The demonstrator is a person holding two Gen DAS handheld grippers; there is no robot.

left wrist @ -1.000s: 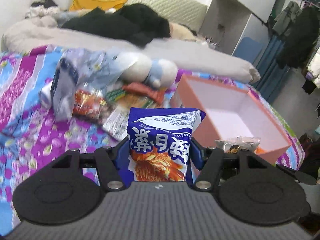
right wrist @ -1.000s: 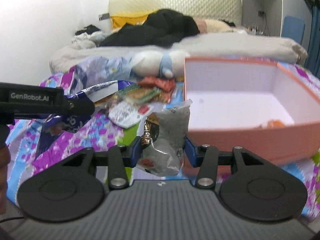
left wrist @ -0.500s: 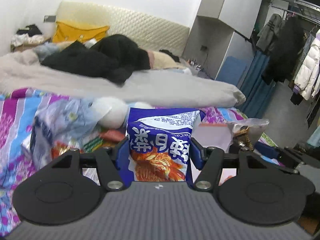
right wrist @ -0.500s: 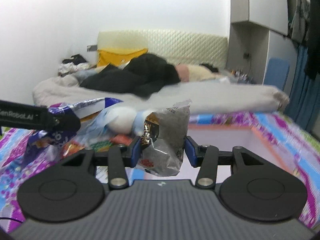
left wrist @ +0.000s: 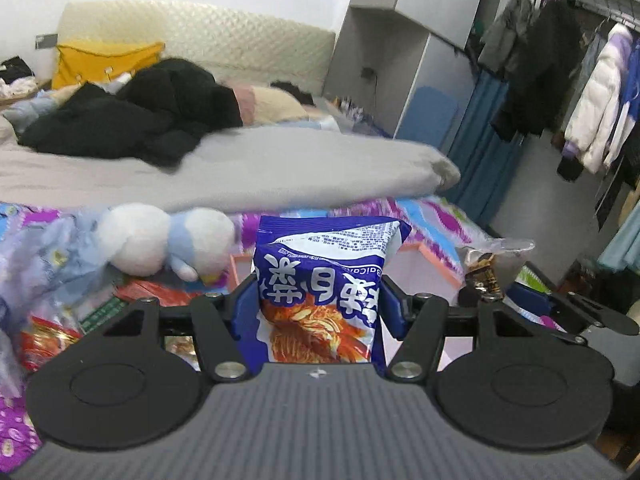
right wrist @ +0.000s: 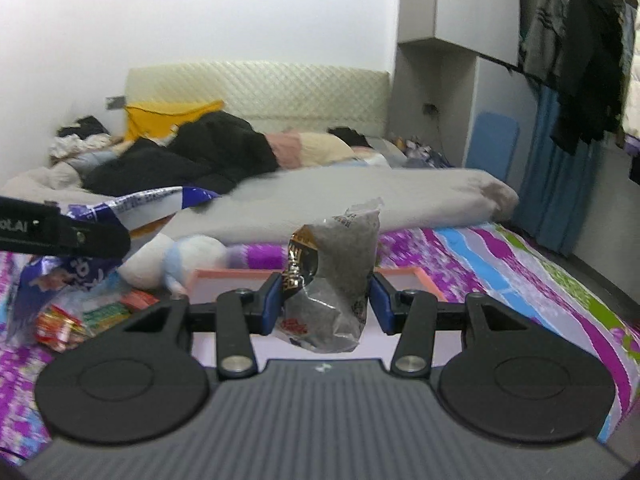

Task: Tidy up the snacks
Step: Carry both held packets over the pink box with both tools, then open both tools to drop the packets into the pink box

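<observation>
Left hand-held gripper (left wrist: 318, 304): clamped on blue snack bag (left wrist: 320, 292), bag upright, long axis vertical. Pink box (left wrist: 430, 262) lies just beyond bag, showing from 11 to 1 o'clock, mostly hidden behind it. Loose snack pile (left wrist: 80, 320) on bed at 9 o'clock.

Right hand-held gripper (right wrist: 322, 306): clamped on grey snack bag (right wrist: 336, 280), upright. Pink box (right wrist: 224, 274) dead ahead at 12 o'clock, below pads. Judgement: right hand-held gripper appears nearer, better centred over the box opening; next move likely forward-down release.
</observation>
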